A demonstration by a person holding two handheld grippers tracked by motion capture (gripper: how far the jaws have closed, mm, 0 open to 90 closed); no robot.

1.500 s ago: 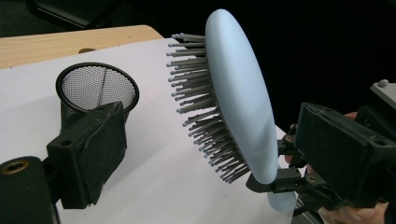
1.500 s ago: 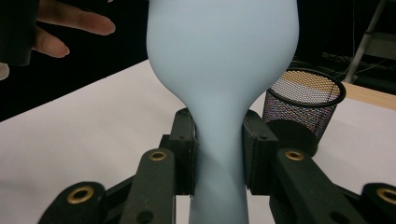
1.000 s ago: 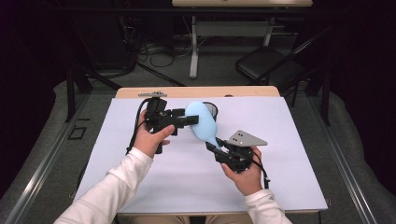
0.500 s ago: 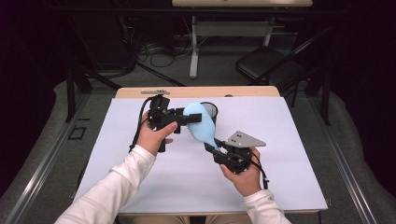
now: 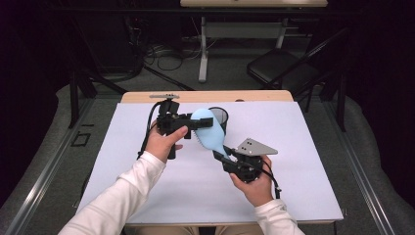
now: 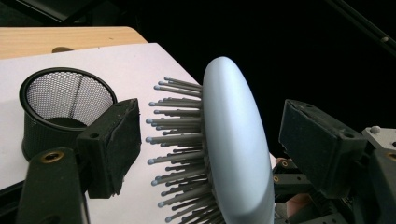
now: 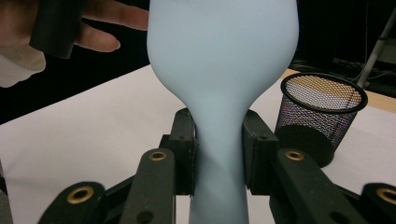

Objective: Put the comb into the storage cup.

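Observation:
A light blue hairbrush (image 5: 208, 132) hangs in the air above the white mat, head toward the far side. My right gripper (image 5: 219, 155) is shut on its narrow handle (image 7: 219, 154), one pad pressing each side. My left gripper (image 5: 198, 122) reaches in from the left, and its jaws have just been closing with the brush head (image 6: 236, 140) between them. One pad (image 6: 116, 144) stands near the grey bristle tips and the other pad (image 6: 317, 144) stands a gap away from the smooth back. Neither pad presses on the brush.
A black mesh cup (image 5: 221, 116) stands upright on the white mat (image 5: 303, 161) just behind the brush, and is in the right gripper view (image 7: 322, 116) too. The wooden table edge (image 5: 205, 96) runs along the far side. A dark chair (image 5: 279, 68) sits on the floor beyond.
The left gripper's jaws have drawn closer around the brush head. Both hands and the brush have stayed in place.

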